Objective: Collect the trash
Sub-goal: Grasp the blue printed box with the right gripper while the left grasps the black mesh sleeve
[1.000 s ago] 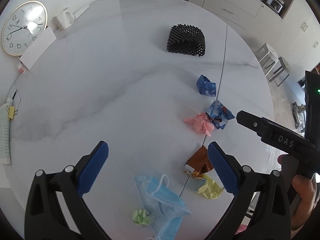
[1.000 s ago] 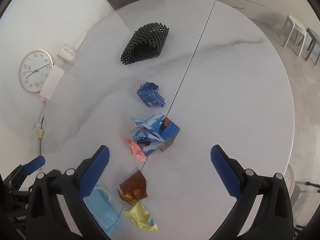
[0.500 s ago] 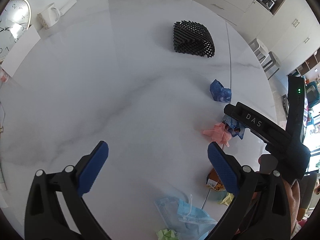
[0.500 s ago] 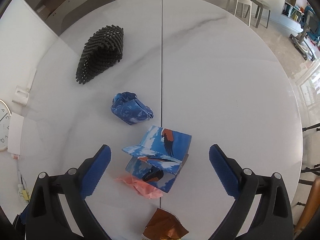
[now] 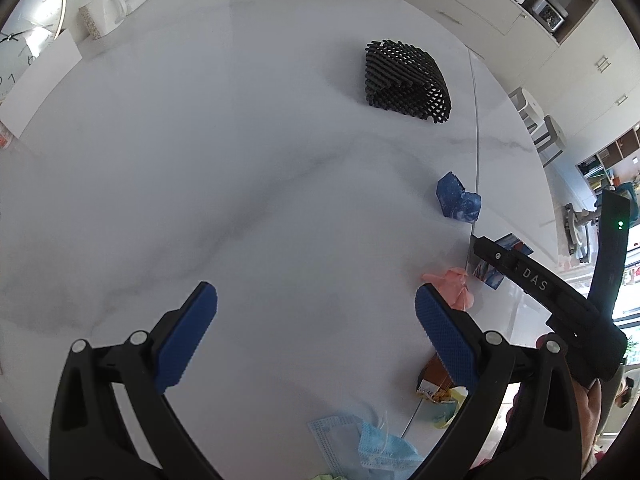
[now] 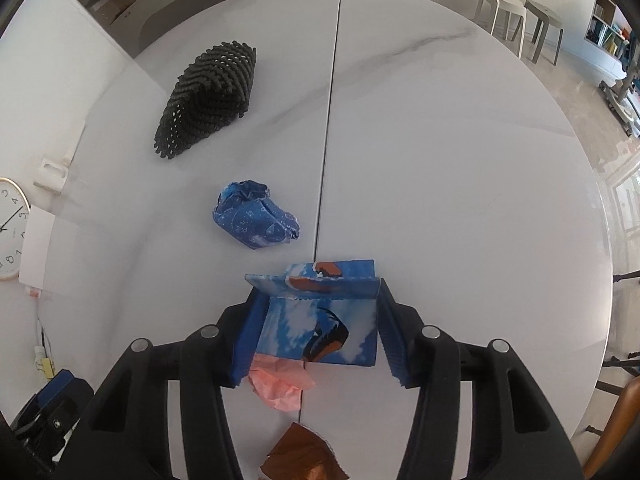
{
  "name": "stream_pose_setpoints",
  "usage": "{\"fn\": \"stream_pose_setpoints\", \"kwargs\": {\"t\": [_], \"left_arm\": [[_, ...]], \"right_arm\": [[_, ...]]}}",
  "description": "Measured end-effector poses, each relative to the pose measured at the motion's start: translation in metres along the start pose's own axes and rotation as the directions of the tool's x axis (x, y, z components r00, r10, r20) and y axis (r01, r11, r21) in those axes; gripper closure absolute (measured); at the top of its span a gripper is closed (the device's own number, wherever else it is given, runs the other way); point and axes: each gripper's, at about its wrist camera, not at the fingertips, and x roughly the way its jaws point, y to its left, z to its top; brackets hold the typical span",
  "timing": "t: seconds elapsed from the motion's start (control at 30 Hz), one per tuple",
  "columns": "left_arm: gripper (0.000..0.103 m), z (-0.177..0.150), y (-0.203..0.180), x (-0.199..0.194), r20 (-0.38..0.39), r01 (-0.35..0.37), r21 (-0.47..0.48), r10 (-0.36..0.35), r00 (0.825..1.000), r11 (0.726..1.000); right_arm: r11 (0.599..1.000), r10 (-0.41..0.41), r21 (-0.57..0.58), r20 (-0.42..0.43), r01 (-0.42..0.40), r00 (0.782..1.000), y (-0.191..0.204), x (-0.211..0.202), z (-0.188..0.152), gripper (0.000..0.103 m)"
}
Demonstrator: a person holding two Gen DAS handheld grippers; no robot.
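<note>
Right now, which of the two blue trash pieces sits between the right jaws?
The blue printed carton, folded and boxy, sits between the closing right gripper jaws. The crumpled blue wrapper lies loose beyond it on the table.

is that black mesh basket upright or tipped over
Tipped over: the black mesh basket lies on its side on the table, its opening facing sideways.

Looking over a round white marble-patterned table [image 6: 460,160] split by a dark centre seam. Leaning against the white wall [image 6: 52,60]: a gold-rimmed round wall clock [image 6: 10,228]. Standing on the pale floor beyond the table's far edge: two grey plastic stools [image 6: 520,20]. Lining the far wall: cream kitchen cabinets [image 5: 460,4].
</note>
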Motion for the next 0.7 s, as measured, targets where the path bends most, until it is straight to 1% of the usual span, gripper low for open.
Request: {"fn": "stream_pose_setpoints", "kwargs": {"t": [0.13, 0.27, 0.33, 0.47, 0.6, 0.7], "left_arm": [[0.008, 0.027, -0.023, 0.006, 0.039, -0.003, 0.052, 0.001, 0.999, 0.999], [0.008, 0.068, -0.053, 0.019, 0.087, -0.013, 0.103, 0.004, 0.996, 0.995], [0.008, 0.092, -0.069, 0.03, 0.099, -0.011, 0.121, -0.001, 0.995, 0.993], [0.008, 0.138, -0.1, 0.056, 0.097, 0.0, 0.147, -0.014, 0.995, 0.989], [0.008, 0.177, -0.122, 0.081, 0.096, -0.013, 0.136, 0.0, 0.995, 0.991], [0.008, 0.201, -0.131, 0.103, 0.067, -0.029, 0.111, 0.022, 0.998, 0.993]], "right_arm": [[1.0, 0.025, -0.015, 0.014, -0.025, 1.0, -0.009, -0.01, 0.007, 0.05], [0.998, 0.042, -0.041, 0.043, -0.04, 0.998, -0.019, -0.024, 0.013, 0.05], [0.997, 0.044, -0.058, 0.07, -0.04, 0.997, -0.024, -0.033, 0.016, 0.05], [0.995, 0.051, -0.087, 0.108, -0.042, 0.993, -0.035, -0.046, 0.026, 0.05], [0.993, 0.051, -0.11, 0.136, -0.036, 0.989, -0.046, -0.052, 0.034, 0.05], [0.993, 0.056, -0.107, 0.141, -0.041, 0.988, -0.056, -0.051, 0.04, 0.05]]}}
